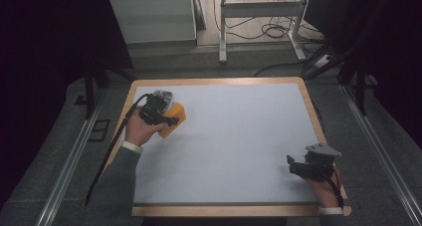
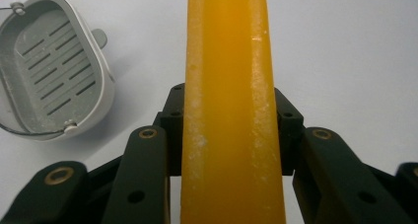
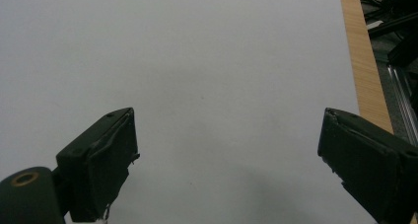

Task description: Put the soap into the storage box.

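High view had the left gripper (image 1: 171, 120) clamped on a stiff, probably slippery orange bar (image 1: 175, 120) near the tabletop's far-left corner, gripped across its flat sides, while the right gripper (image 1: 292, 165) sat open.

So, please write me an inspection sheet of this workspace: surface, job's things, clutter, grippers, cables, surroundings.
Surface: pale table with a wooden rim.
Job's things: orange slab clamped on edge in the left hand-held gripper; grey slotted basket with a wire handle lies beside it on the table.
Clutter: nothing seen.
Grippers: right hand-held gripper open, holding nothing, near the table's near right corner.
Cables: black cable trails from the left one.
Surroundings: metal frame, floor cables behind.
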The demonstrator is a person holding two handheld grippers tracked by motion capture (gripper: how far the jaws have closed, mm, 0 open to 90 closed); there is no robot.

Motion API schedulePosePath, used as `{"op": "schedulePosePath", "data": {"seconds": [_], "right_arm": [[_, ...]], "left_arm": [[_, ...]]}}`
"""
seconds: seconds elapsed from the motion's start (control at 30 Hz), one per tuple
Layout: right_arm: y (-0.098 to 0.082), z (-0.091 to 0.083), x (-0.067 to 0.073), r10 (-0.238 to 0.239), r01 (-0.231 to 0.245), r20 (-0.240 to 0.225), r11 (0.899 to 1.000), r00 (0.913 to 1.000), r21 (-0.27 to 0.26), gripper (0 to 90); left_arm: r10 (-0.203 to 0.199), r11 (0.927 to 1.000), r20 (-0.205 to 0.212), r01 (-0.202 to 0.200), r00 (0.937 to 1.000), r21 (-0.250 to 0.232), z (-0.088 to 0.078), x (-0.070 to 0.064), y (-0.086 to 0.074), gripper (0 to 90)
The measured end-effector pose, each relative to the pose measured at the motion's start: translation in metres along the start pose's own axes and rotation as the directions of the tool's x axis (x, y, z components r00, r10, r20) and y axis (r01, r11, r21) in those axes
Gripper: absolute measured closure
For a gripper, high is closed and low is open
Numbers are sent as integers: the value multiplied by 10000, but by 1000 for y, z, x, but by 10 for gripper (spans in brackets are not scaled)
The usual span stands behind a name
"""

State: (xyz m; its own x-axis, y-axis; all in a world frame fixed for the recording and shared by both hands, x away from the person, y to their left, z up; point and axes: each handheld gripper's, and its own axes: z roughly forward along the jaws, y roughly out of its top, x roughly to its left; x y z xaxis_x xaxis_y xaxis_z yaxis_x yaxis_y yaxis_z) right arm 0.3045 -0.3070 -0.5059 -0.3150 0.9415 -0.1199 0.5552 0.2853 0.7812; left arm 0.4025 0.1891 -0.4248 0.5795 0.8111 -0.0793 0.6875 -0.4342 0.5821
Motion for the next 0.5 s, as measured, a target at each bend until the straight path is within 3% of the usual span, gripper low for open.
{"op": "schedulePosePath", "data": {"seconds": [0.5], "right_arm": [[-1, 0, -1, 51, -51, 14, 10000, 10000, 41, 83]], "left_arm": [[-312, 9995, -78, 312, 9995, -80, 0, 14, 10, 612]]}}
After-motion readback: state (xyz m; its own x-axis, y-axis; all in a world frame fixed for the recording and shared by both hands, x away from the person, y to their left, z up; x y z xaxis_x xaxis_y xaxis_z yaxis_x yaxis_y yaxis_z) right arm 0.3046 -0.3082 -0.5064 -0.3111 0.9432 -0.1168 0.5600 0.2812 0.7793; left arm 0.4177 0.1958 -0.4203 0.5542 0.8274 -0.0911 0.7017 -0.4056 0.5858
